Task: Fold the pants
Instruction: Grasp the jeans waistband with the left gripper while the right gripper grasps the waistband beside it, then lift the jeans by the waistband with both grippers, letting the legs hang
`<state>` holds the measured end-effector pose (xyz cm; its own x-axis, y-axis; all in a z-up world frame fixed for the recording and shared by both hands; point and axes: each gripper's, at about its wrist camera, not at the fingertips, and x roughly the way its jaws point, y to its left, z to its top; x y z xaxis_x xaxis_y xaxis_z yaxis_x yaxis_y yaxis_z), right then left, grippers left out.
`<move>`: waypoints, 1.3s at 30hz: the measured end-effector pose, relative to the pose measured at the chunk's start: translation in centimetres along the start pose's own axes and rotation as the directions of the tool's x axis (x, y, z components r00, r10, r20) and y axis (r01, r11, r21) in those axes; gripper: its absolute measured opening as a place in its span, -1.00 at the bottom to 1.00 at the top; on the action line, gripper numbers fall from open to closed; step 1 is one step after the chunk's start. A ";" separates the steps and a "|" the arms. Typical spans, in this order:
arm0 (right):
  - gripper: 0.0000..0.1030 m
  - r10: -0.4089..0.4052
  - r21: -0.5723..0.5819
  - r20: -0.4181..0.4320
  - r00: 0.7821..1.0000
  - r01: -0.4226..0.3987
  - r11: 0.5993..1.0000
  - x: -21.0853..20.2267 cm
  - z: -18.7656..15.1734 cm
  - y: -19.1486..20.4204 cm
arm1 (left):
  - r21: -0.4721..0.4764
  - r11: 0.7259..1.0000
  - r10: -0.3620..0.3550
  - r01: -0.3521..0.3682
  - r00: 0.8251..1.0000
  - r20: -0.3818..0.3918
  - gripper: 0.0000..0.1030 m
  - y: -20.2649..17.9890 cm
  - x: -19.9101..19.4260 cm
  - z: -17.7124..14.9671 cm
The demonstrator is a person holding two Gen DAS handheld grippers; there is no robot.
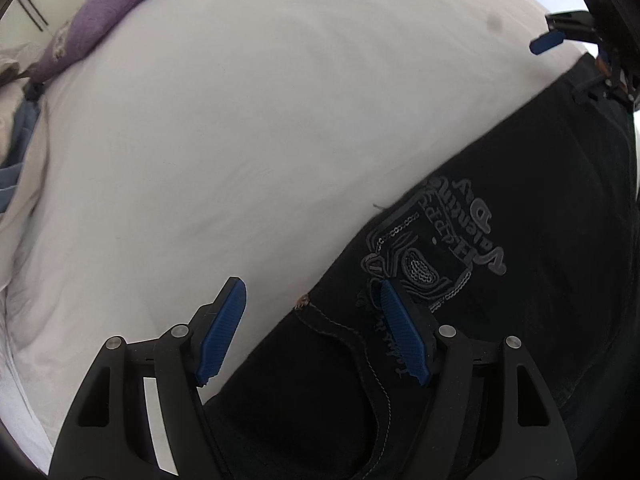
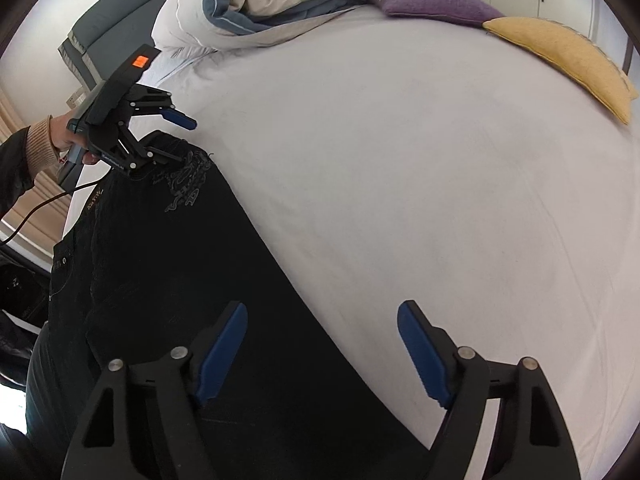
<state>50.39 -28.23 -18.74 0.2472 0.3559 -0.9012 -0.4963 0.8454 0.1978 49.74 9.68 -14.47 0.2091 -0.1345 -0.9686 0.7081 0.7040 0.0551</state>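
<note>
White sheet (image 2: pixel 400 160) covers the bed; we see a rolled duvet (image 2: pixel 256 0) at its far edge, with a purple cushion (image 2: pixel 432 2) and a yellow cushion (image 2: pixel 568 60) along the far right edge. Nothing lies on the black pants (image 1: pixel 500 320), which are spread flat along the bed's near edge, embroidered pocket up. Our left claw (image 1: pixel 312 328) hangs released over the pocket end, one pad above the sheet, one above the denim. Our right claw (image 2: pixel 320 352) is released too, straddling the pants' edge further down the legs.
</note>
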 end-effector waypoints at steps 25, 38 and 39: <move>0.04 0.076 -0.123 -0.096 0.992 -0.088 0.989 7.9 6.5 5.1 | -0.016 1.000 -0.011 0.015 0.977 0.214 -0.82 -4.5 -5.6 -5.5; -0.92 0.031 -0.208 -0.106 0.994 -0.052 0.977 7.7 7.2 8.4 | 0.003 0.999 0.033 -0.036 0.956 0.292 -0.82 -5.8 -8.6 -6.6; -0.93 0.026 -0.213 -0.092 0.995 -0.045 0.976 7.2 7.0 8.7 | -0.002 0.999 0.037 -0.038 0.955 0.296 -0.82 -5.9 -8.8 -6.7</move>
<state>53.69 -15.50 -20.76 0.1565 0.3398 -0.9274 -0.6727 0.7242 0.1519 39.18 11.40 -7.90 0.4249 -0.3089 -0.8509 0.6983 0.7100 0.0910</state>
